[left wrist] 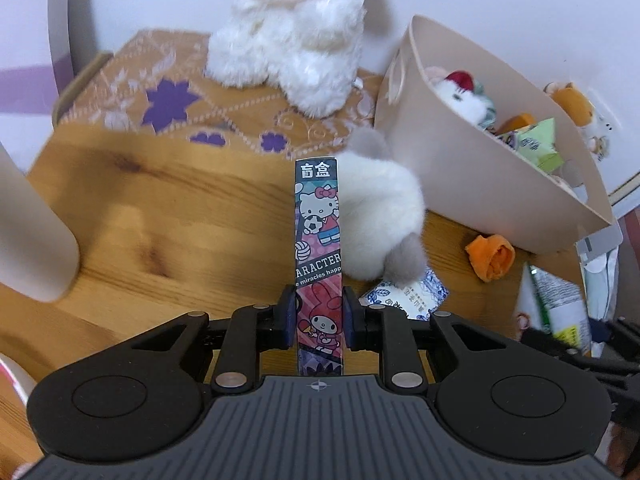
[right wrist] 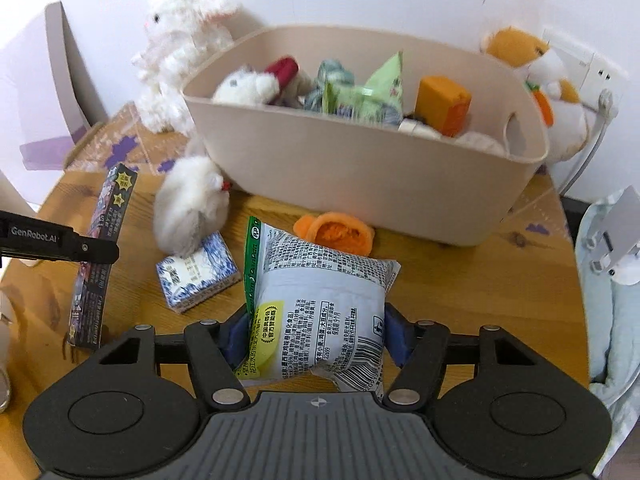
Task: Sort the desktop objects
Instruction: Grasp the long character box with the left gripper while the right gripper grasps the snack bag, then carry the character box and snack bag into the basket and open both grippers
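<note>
The left gripper (left wrist: 319, 322) pinches a stiff, light card box (left wrist: 319, 240) low on its narrow sides. The right gripper (right wrist: 316, 338) squeezes a soft, crinkly snack bag (right wrist: 320, 304) that looks slippery. Beyond stands the bin (right wrist: 360, 184).

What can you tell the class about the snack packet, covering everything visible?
The snack packet is a puffy, crinkled plastic pouch, grey-white with dense black print, a barcode, a green edge strip and a yellow-green label. It looks sealed and air-filled. The right tool is shut on its lower part, blue pads pressing both sides. It is held in front of the beige basket, over the wooden table.
</note>
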Demonstrator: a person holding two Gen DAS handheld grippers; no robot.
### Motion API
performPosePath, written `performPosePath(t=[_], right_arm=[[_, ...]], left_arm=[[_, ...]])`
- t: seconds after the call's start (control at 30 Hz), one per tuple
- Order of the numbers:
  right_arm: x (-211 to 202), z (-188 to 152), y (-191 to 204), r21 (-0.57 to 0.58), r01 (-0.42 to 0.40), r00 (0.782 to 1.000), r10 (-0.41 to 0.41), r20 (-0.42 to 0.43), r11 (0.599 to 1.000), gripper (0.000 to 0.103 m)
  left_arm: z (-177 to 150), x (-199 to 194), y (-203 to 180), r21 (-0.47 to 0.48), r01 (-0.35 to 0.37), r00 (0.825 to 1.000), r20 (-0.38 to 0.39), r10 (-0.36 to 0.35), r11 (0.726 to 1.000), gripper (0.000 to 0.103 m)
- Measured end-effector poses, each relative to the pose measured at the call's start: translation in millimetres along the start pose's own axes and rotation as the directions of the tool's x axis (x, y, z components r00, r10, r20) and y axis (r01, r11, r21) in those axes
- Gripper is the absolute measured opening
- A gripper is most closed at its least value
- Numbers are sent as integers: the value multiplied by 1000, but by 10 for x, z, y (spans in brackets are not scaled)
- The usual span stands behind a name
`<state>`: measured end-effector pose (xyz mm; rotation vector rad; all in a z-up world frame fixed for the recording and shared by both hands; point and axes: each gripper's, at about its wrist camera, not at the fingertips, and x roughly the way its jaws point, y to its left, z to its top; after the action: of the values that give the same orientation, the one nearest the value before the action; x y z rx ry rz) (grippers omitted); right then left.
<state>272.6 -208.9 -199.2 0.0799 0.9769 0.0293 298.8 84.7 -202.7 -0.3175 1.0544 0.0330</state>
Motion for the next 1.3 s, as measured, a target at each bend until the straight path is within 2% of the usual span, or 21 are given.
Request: performPosePath(t=[0.17, 0.37, 0.6, 0.87, 1.07, 1.13, 1.3], right_arm=[[-294, 23, -33, -55, 16, 998, -13, 62, 998, 63], [-541, 171, -171, -47, 30, 993, -24, 114, 998, 63], [-698, 487, -305, -39, 64, 982, -56, 182, 997, 63], [-685, 956, -418, -50, 114, 962, -98, 253, 992, 63], [-527, 1274, -542, 19, 163, 945, -161, 286, 987, 63], [-440, 1364, -601, 49, 192, 938, -198, 285, 980, 63], [-199, 1480, -827, 151, 167, 945, -202, 257, 974, 63]], left_arm=[[65, -237, 2, 13, 10, 999, 45, -10, 1000, 23], [234, -472, -100, 71, 15, 993, 113, -23, 997, 23], [540, -600, -439, 164, 34, 980, 190, -65, 986, 23], [987, -633, -1048, 307, 31, 958, 261, -116, 951, 23], [1276, -585, -1503, 378, 1, 932, 336, -138, 926, 23], [1364, -509, -1602, 375, -9, 931, 341, -129, 927, 23], [1533, -198, -1804, 390, -45, 948, 307, -84, 920, 23]])
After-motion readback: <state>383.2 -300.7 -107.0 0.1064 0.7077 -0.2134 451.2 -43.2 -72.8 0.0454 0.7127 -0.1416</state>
